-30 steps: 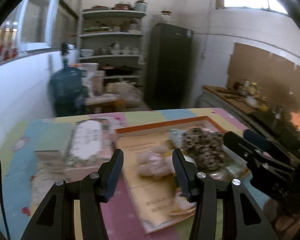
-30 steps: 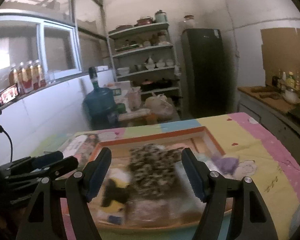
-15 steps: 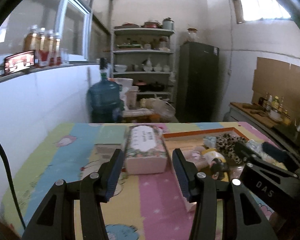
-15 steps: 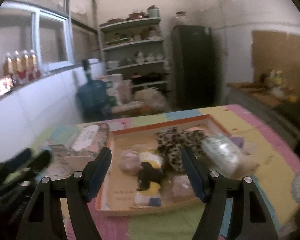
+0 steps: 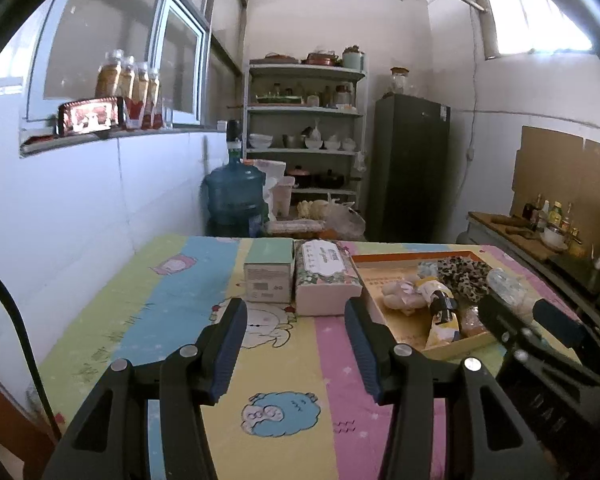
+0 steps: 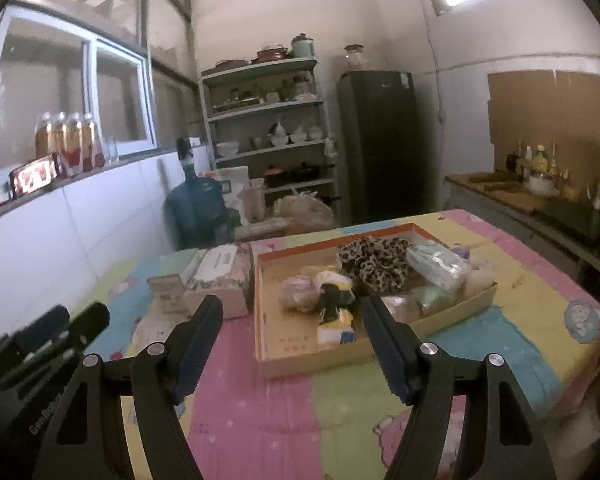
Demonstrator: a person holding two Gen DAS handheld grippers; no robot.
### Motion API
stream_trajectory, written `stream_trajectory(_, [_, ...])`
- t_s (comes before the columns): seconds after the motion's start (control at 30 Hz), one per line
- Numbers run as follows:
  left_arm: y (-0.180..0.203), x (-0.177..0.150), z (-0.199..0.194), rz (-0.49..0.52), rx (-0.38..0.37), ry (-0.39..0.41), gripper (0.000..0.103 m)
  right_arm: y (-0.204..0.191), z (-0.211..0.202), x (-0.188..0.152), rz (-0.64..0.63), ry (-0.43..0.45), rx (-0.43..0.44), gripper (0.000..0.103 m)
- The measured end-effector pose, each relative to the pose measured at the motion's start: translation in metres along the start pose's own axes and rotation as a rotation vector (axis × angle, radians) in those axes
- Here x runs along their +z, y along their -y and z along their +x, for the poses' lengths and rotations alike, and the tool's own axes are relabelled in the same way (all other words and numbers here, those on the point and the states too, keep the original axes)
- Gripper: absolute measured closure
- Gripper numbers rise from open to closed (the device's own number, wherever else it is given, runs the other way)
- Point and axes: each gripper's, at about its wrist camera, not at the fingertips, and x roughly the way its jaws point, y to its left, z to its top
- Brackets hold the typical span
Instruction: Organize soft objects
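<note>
An orange-rimmed cardboard tray [image 6: 456,308] on the cartoon-print tablecloth holds the soft things: a leopard-print cloth [image 6: 376,264], a clear pack of pale blue masks [image 6: 436,266], a pink plush [image 6: 298,290] and a yellow-and-black toy [image 6: 334,304]. The left wrist view shows the same tray [image 5: 460,346] at the right, with the leopard cloth [image 5: 464,274] and the pink plush [image 5: 400,294]. My right gripper [image 6: 292,308] stands open and empty, short of the tray's near edge. My left gripper [image 5: 295,312] is open and empty too, short of a floral tissue box [image 5: 326,280].
A small green-and-white box [image 5: 269,276] stands left of the tissue box. A white wall runs along the table's left side. Beyond the table are a blue water jug [image 5: 236,196], shelves [image 5: 304,132], a dark fridge [image 5: 410,168] and a counter with bottles [image 5: 540,228].
Both grippers have drawn back from over the tray toward the table's near edge. The left view has swung from the tray to the tissue box. Both jaws kept their width.
</note>
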Motion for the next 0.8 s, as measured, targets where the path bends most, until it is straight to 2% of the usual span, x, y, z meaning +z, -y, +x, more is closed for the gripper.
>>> stream_trajectory(0.2, [-0.004,-0.005,-0.024,0.013,-0.014,0.016,0.052,-0.017,-0.022,-0.006,-0.071,0.026,-0.067,0.029])
stream_trajectory(0.47, [-0.01,-0.01,-0.034,0.016,0.001,0.011,0.052,-0.023,-0.04,-0.008,-0.077,0.05,-0.073,0.029])
stream_trajectory(0.8, [-0.016,-0.012,-0.034,-0.001,0.017,-0.007,0.052,-0.033,-0.039,-0.011,-0.104,0.032,-0.055,0.029])
